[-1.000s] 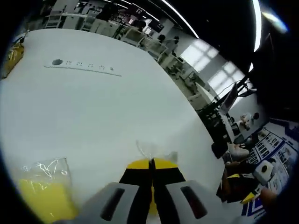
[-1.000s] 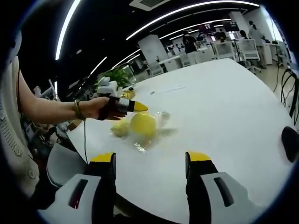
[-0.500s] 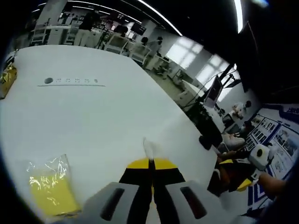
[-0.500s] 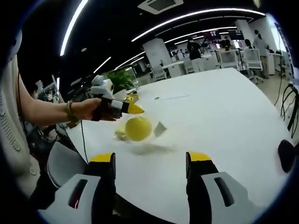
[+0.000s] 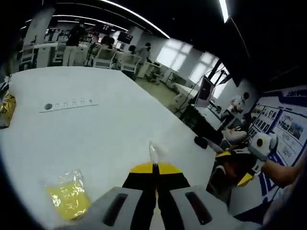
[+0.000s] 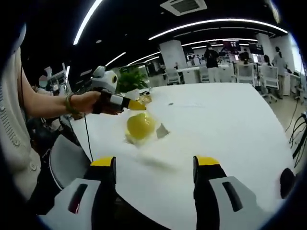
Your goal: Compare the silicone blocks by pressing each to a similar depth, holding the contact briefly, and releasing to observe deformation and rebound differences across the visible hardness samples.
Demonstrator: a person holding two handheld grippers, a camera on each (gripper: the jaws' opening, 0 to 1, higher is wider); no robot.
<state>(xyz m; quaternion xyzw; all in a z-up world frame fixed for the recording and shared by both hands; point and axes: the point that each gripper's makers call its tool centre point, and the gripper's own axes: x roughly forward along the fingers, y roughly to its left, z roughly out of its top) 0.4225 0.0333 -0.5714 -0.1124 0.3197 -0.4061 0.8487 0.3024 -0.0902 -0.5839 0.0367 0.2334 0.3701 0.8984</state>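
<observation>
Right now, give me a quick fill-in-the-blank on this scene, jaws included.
1. The left gripper holds the bagged ball ____ the table.
2. The right gripper's jaws are ____.
3. The left gripper's jaws are shut on the ball's ____.
4. The bagged block lies ____ the table.

Missing: above; open; bag; on

Table: broad white tabletop (image 5: 110,129) ahead of the fingers.
Ceiling: dark, with long light strips (image 6: 216,23).
Windows: bright panes (image 5: 180,57) far beyond.
</observation>
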